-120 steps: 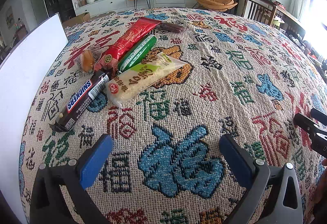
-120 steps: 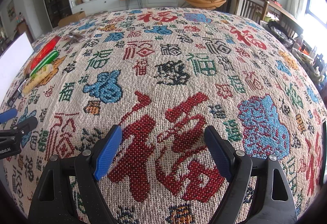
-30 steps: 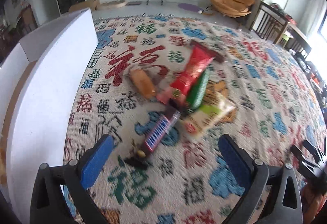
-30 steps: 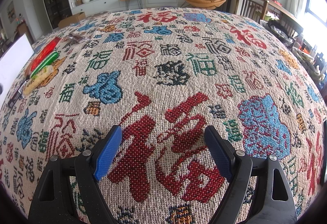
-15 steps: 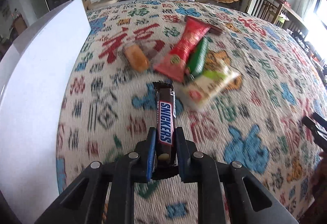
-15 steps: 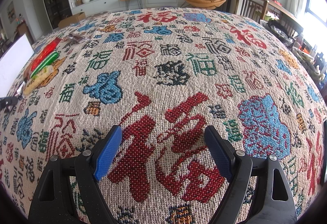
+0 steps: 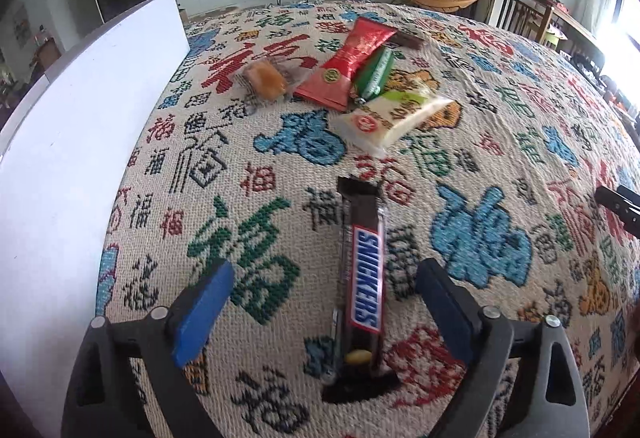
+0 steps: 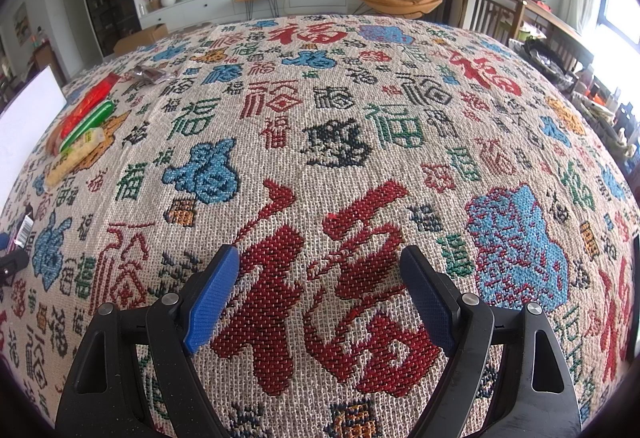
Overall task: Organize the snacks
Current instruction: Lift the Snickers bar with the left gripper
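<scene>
The left gripper [image 7: 324,302] is opening wide, its pads clear of the Snickers bar [image 7: 362,270] lying between them; the right gripper [image 8: 320,292] gapes over bare woven cloth [image 8: 340,142].

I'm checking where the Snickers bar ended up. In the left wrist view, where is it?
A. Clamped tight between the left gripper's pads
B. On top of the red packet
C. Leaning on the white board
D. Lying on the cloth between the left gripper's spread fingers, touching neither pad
D: the Snickers bar lies on the cloth, clear of both pads of the opening left gripper.
</scene>
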A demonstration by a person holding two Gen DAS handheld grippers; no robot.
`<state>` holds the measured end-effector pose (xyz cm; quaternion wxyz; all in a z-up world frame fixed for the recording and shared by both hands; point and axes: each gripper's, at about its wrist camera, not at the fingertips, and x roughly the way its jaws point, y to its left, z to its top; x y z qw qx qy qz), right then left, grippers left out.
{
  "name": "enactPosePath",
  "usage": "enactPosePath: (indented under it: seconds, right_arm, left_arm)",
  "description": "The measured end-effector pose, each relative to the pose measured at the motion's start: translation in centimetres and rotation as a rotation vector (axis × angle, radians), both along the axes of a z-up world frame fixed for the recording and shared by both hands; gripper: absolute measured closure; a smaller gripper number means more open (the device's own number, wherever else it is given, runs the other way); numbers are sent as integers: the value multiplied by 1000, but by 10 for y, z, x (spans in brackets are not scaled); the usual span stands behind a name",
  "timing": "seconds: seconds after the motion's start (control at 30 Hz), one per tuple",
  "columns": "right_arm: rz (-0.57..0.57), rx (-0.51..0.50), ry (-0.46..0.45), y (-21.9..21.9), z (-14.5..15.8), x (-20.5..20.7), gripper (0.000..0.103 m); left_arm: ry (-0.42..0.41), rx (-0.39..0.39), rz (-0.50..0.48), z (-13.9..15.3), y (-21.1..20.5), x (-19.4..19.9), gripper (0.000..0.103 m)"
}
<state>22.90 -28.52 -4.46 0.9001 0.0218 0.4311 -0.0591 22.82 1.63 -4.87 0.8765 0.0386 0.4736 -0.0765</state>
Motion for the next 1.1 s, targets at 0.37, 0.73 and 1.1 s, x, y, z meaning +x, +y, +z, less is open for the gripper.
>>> enactPosePath:
  seconds: [0.37, 0.73, 1.1]
  right_arm:
    - [0, 1, 0, 0, 0, 0, 18]
    - [0, 1, 0, 0, 0, 0, 18]
    - [-19, -27, 8, 5, 2, 1, 18]
  left_arm:
    - [-60, 6, 5, -3, 2, -3, 0]
    - [-57, -6, 6, -4, 3, -3, 0]
    - [-55, -13, 7, -4, 4, -2, 0]
